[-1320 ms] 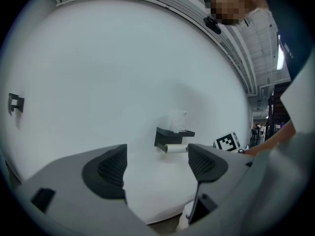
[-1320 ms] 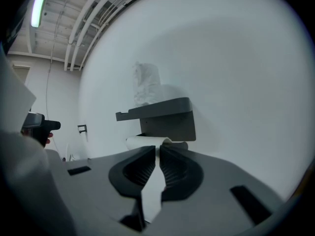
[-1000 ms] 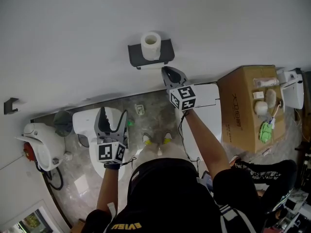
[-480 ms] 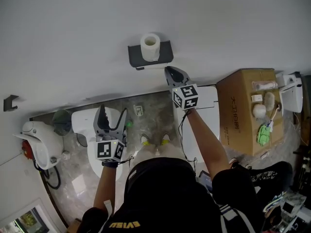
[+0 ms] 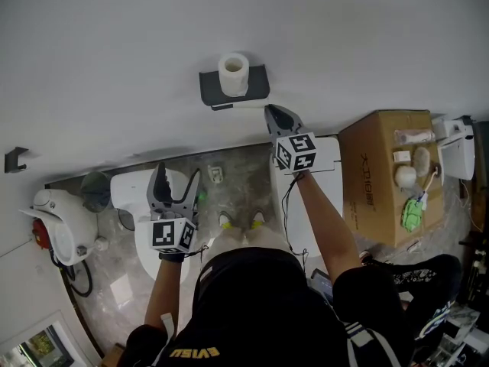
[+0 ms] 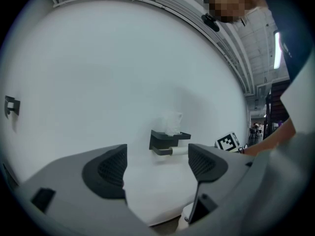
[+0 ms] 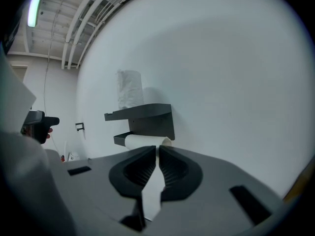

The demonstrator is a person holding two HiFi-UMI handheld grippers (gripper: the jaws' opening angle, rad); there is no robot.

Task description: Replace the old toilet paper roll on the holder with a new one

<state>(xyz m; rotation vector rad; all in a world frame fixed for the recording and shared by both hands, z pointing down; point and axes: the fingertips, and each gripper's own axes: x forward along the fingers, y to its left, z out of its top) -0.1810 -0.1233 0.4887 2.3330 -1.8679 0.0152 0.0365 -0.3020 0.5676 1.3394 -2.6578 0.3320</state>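
Observation:
A dark grey holder is fixed to the white wall. A wrapped new roll stands upright on its top shelf. The thin, nearly bare old roll lies across the bar underneath. My right gripper is shut on the old roll's right end, with a thin white strip showing between its pads. My left gripper hangs open and empty over the toilet, well left of and below the holder.
A white toilet stands below the left gripper. A white cabinet lies under the right arm. A cardboard box with several small items on it stands at the right. A dark hook is on the wall at far left.
My right gripper has slid a little to the right along the wall, and the old roll's right end has come nearer the holder's right edge. The left gripper has stayed put.

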